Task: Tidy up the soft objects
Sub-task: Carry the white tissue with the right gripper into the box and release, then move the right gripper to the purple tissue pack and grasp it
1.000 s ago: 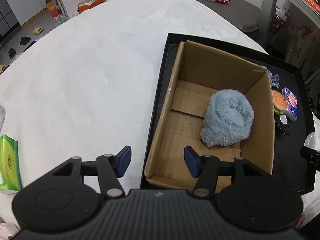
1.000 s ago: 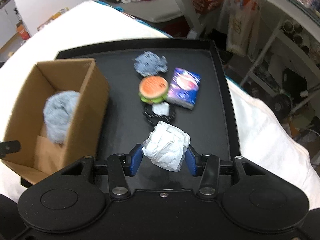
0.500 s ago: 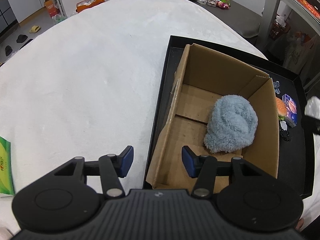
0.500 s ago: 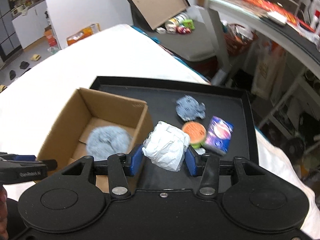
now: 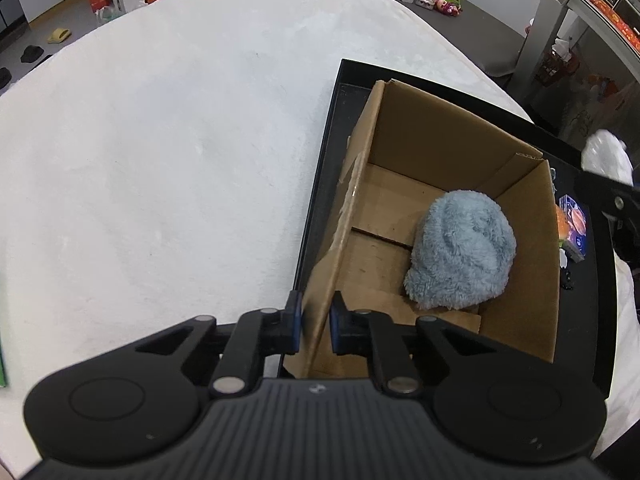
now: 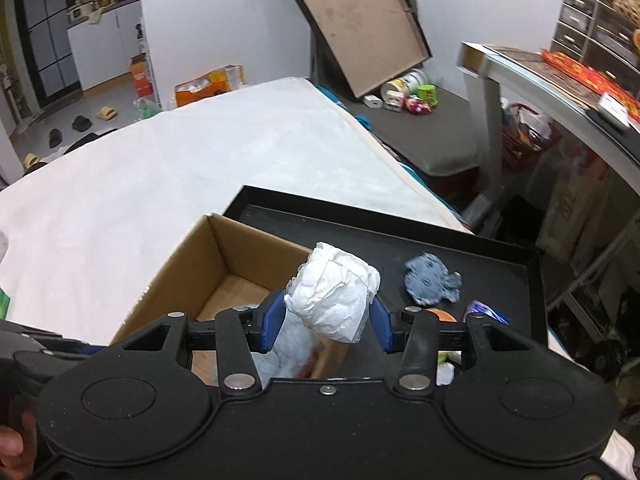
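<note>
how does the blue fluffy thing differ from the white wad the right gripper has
The fluffy blue ball lies loose on the cardboard box floor; the crumpled white wad is pinched in the right gripper, above the box. The ball looks shaggy, the wad creased and papery. Both are soft, rounded lumps.

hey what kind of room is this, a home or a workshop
Probably a lived-in home, perhaps a bedroom: a white-sheeted bed, slippers on the floor by kitchen-like cabinets, and toys along the wall.
</note>
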A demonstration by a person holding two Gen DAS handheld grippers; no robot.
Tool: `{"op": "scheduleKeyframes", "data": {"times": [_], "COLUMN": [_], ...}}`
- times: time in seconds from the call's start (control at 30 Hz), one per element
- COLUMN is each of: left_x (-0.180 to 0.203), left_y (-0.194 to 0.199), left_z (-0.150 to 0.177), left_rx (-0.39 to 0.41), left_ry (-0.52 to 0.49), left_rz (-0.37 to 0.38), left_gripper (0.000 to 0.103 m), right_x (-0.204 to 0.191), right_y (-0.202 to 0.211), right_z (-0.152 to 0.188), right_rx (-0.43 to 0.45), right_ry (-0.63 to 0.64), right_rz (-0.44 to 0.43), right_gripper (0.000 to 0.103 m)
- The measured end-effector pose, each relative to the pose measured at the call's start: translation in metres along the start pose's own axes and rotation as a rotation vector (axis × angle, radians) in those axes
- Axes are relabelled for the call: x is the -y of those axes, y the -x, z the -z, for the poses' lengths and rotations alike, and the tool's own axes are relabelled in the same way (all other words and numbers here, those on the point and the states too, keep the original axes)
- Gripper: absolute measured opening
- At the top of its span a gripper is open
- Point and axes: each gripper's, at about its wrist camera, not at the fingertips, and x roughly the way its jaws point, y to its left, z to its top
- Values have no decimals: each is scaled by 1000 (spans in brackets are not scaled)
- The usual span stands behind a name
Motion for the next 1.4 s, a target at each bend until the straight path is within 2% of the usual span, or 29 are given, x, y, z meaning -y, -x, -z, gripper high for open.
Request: {"op": "scheduleKeyframes", "data": {"times": [0.6,0.73,0.8,0.97,1.1,1.4], "left_x": [-4,-5,-4,0,5,11], "left_y": [-4,-5,-5,-8,-8,-10], "left_z": [-4,-4,-5,-4,-2,-3], "left_rx": [-17,-21,-21,-23,-17,-39], "left_ry": [5,8,0,-11,-27,-24], "left_rz": [35,40,38,31,14,-16], "left_gripper": [13,13,13,13,13,23], "right_x": [-33,-39,-39,-30,-16,25], "right_y": [-22,-28,-27,-20,-13,-5], "right_z": [-16,-17,-15,-8,-4,8], "right_rx": [-9,-62,-68,-78,-75,-85], "right_ry": [30,33,37,25,8,-58], "right_rz": [-121,-108,-113,-118,-126,-117], "right_gripper": [47,67,71,76,76,76]}}
